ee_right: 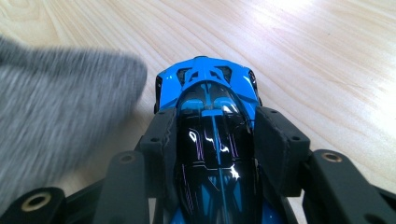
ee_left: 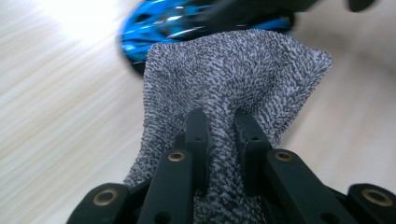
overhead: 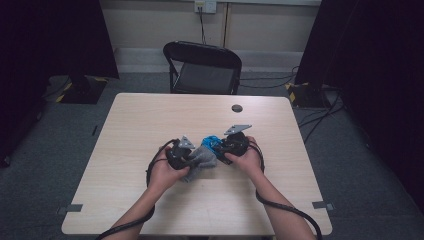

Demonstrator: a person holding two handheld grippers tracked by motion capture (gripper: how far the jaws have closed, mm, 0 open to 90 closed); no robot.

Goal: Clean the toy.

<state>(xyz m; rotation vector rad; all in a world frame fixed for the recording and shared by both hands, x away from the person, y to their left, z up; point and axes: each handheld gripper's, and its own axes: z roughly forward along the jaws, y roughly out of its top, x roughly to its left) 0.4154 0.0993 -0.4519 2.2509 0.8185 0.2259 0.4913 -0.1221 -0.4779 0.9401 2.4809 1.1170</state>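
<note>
Both hands are near the middle of the surface (overhead: 150, 115); I see no containers on it. My left tool (ee_left: 219, 122) is clenched on a grey knitted cloth (ee_left: 229, 70); the fabric is bunched between the two black jaws and fans out beyond them, its far edge overlapping the blue toy car (ee_right: 212, 116) in the left gripper view. My right tool (ee_right: 212, 128) grasps the car across its body, one jaw pressed against each flank. In the right gripper view the car's long axis runs straight along the jaws, the end with the dark vents pointing away from the camera; I cannot tell whether that is the nose or the tail. The glossy black canopy with a blue centre stripe faces up, so the car is upright and not rolled over. In the high view the car sits just in front of the right tool (overhead: 227, 149), between the two hands, with the cloth (overhead: 202, 160) draped just beside it toward the left tool (overhead: 192, 156). A small dark round disc (overhead: 237, 108) lies farther back on the surface, well apart from the work. A black folding chair (overhead: 205, 67) stands behind the far edge.
</note>
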